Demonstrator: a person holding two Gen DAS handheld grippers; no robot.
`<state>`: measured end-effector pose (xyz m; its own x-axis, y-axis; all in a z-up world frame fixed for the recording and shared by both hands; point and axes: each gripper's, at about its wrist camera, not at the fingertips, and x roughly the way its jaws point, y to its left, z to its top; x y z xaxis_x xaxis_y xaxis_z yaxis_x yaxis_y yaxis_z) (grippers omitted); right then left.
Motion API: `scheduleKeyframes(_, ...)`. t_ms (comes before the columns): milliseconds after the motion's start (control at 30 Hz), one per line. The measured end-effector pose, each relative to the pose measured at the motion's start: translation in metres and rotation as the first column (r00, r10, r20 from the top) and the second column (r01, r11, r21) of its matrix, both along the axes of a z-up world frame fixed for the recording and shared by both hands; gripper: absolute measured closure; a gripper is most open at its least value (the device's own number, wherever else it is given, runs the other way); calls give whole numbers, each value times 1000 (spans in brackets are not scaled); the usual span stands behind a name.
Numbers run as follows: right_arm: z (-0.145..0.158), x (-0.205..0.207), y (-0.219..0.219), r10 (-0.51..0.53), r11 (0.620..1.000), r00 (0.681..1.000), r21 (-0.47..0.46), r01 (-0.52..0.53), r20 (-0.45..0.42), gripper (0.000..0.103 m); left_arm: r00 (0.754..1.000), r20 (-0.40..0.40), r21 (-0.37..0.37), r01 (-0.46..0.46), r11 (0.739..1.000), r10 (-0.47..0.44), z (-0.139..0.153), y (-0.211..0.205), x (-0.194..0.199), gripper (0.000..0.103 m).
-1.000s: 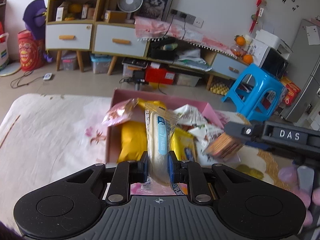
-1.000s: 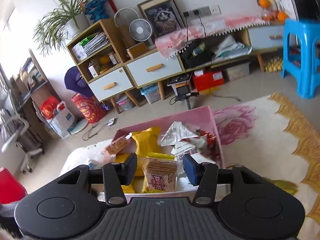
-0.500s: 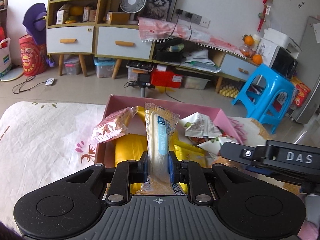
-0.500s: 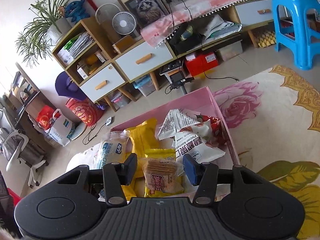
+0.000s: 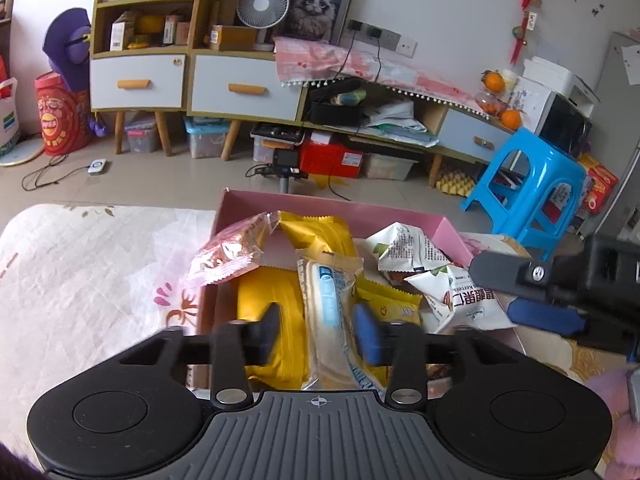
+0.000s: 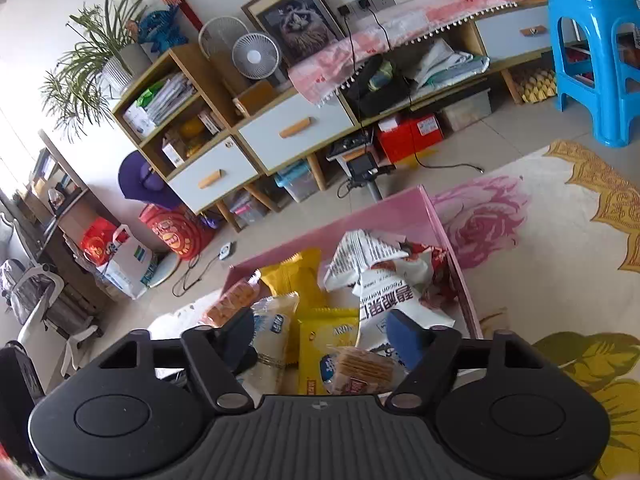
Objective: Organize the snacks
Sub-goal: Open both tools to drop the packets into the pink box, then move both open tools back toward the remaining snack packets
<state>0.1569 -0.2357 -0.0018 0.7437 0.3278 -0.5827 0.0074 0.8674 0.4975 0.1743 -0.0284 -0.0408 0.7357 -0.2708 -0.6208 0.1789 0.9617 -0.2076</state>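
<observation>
A pink box (image 5: 320, 208) on the floral cloth holds several snack packets. My left gripper (image 5: 316, 330) is open above it; a long clear packet with a blue label (image 5: 330, 312) lies between the jaws, free of them, on yellow packets (image 5: 264, 300). My right gripper (image 6: 320, 334) is open over the same pink box (image 6: 380, 212). A cracker packet (image 6: 360, 370) lies below it, beside a yellow packet (image 6: 328, 336) and a white nut bag (image 6: 396, 300). The right gripper also shows in the left wrist view (image 5: 540, 300).
A pink packet (image 5: 228, 254) hangs over the box's left wall. The cloth (image 5: 80, 272) spreads left of the box and a rose-patterned part (image 6: 520, 240) right of it. Beyond lie the floor, a cabinet (image 5: 240, 88) and a blue stool (image 5: 528, 188).
My left gripper opened and let go of the long clear packet, which now lies in the box. My right gripper opened wider and the cracker packet dropped lower into the box.
</observation>
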Motion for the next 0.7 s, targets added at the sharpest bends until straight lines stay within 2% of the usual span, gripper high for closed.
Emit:
scheduleKeyframes(100, 5, -2, -1, -7, 1000, 1000, -1, 7, 9, 30, 1000, 11, 10, 10, 1000, -10, 5, 6, -8, 39)
scheduleKeyframes(233, 9, -5, 1, -10, 1000, 1000, -11, 10, 12, 24, 1000, -6, 24, 6, 1000, -6, 10, 16, -16, 33)
scheduleKeyframes(400, 16, -13, 6, 13, 998, 999, -63, -12, 29, 19, 1000, -5, 41, 3, 999, -2, 17, 23, -31, 19)
scheduleKeyframes(700, 34, -41, 17, 90, 979, 993, -188, -76, 70, 10, 998, -58, 56, 11, 998, -8, 20, 33, -68, 8)
